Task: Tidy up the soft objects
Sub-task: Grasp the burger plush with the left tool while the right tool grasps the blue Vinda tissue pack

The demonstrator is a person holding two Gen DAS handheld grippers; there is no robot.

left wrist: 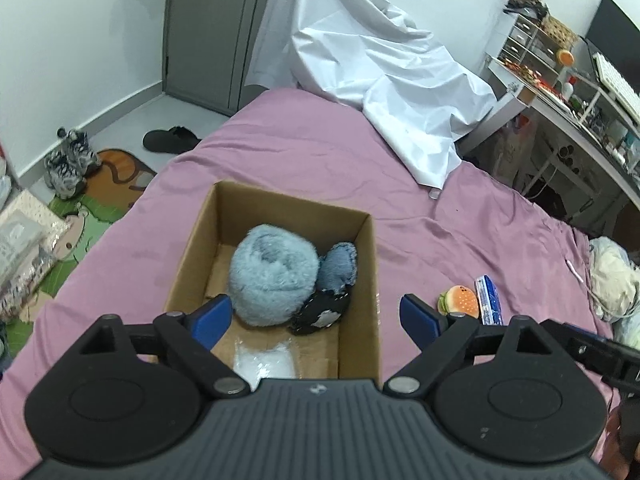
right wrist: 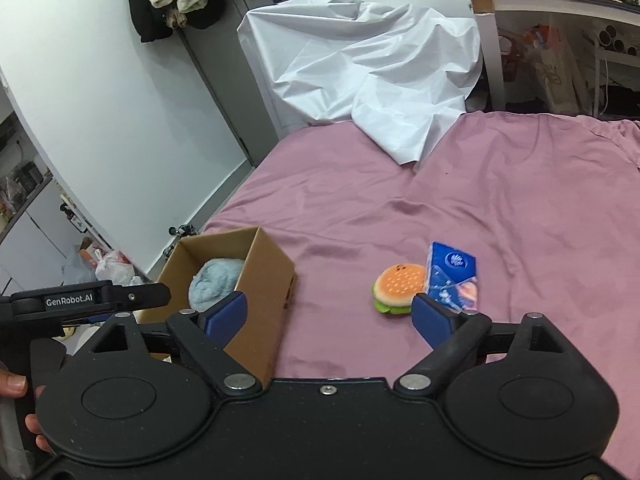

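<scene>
An open cardboard box stands on the pink bed. It holds a fluffy light-blue plush, a denim-blue soft piece, a black-and-white soft toy and a clear plastic bag. My left gripper is open and empty above the box's near end. A burger plush and a blue tissue pack lie on the bed to the right of the box. My right gripper is open and empty, just short of the burger. The burger and pack also show in the left view.
A crumpled white sheet lies at the bed's far end. A cluttered desk stands to the right. Shoes, a slipper and a mat lie on the floor to the left. A pale bundle sits at the bed's right edge.
</scene>
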